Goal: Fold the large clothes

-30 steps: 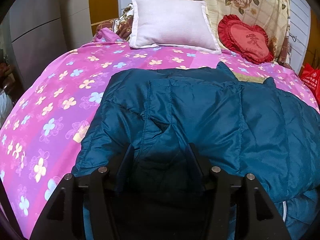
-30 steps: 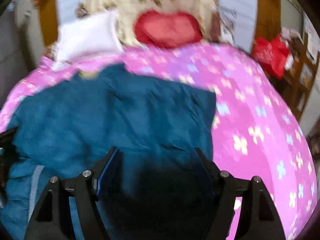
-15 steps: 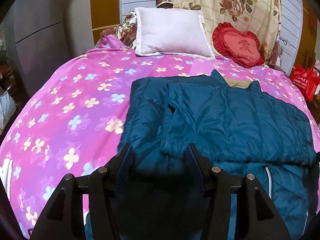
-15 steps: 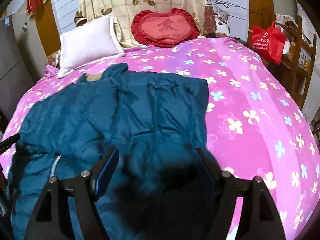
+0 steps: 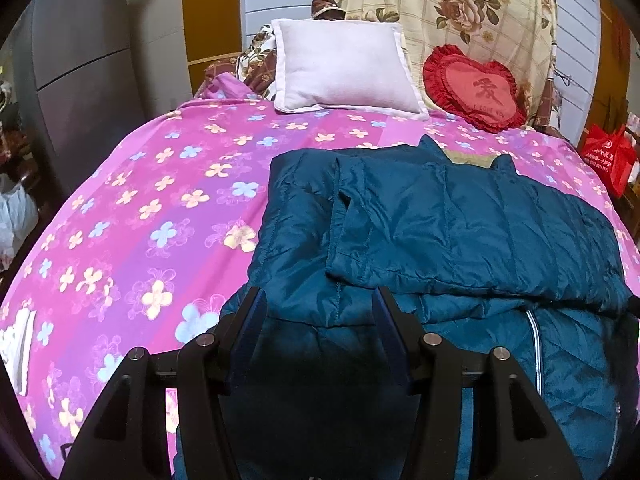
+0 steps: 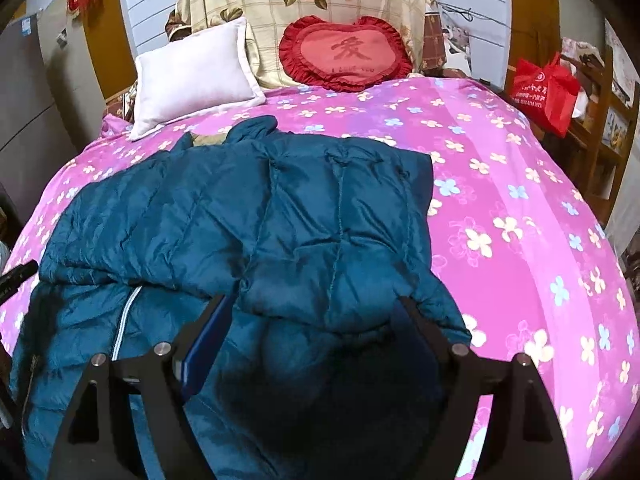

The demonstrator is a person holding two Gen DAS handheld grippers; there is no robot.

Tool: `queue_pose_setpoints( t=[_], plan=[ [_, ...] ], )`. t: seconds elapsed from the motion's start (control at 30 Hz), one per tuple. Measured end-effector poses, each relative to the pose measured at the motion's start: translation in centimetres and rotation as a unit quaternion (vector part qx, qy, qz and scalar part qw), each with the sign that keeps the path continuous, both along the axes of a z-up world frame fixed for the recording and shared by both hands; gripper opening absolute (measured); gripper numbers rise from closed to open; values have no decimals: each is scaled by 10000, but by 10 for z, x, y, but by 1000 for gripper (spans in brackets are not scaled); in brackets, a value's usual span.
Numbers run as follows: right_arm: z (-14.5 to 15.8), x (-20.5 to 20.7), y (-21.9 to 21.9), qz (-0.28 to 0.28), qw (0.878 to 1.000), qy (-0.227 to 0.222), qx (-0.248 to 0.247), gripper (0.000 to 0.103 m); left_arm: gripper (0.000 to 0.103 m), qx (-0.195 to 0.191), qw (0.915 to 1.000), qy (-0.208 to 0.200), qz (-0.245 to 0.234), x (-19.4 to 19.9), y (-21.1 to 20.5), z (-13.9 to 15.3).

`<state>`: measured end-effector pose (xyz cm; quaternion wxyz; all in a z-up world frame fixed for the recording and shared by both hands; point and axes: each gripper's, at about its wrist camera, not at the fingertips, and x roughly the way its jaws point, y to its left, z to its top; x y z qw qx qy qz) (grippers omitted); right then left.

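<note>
Teal jacket [image 5: 440, 232] spread on the pink flowered bedspread [image 5: 160, 200], collar toward the head of the bed, hem toward the cameras. Fills the middle of the bed, with bare bedspread on both sides. One quilted layer folded across the body, its stitched edge running level above a pale zip [image 5: 534, 344] lower down.

Left gripper [image 5: 316, 300] over the near left part of the jacket, pointing down at a slant. Jaws parted, pads either side of a shadowed patch of fabric, seemingly pinching nothing, though too dark there to be sure of touch.

Right gripper [image 6: 312, 304] over the near right part of the jacket, likewise slanted down. Jaws spread wide, having just been opening; jacket fabric below and between them, lying loose, not clamped. Dark shadow on the cloth between the fingers.

At the head of the bed: white pillow [image 5: 344, 64] to the left, red heart cushion [image 5: 476, 88] just beside it on the right, both leaning on a cream rose-print blanket [image 5: 460, 12]. Red bag [image 5: 608, 156] off the right edge of the bed, near a wooden shelf [image 6: 600, 148].
</note>
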<state>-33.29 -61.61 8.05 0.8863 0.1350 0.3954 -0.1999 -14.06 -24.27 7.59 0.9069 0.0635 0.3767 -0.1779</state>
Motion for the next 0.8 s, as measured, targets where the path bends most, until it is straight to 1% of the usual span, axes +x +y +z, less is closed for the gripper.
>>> queue_pose_setpoints(
  t=[0.17, 0.3, 0.47, 0.6, 0.8],
  plan=[
    [-1, -1, -6, -127, 9999, 16, -91, 85, 36, 17, 10000, 33, 26, 3, -4, -4],
    [-9, 2, -14, -187, 9996, 160, -139, 85, 36, -10, 9999, 110, 58, 7, -7, -9],
    [-14, 1, -14, -123, 9998, 135, 83, 85, 36, 78, 9999, 122, 30, 5, -8, -13],
    [-12, -3, -10, -70, 9998, 173, -13, 85, 36, 113, 9999, 61, -5, -2, -5, -8],
    [-4, -22, -4, -29, 9998, 178, -28, 85, 36, 122, 9999, -107, -51, -20, 8, 7]
  ],
)
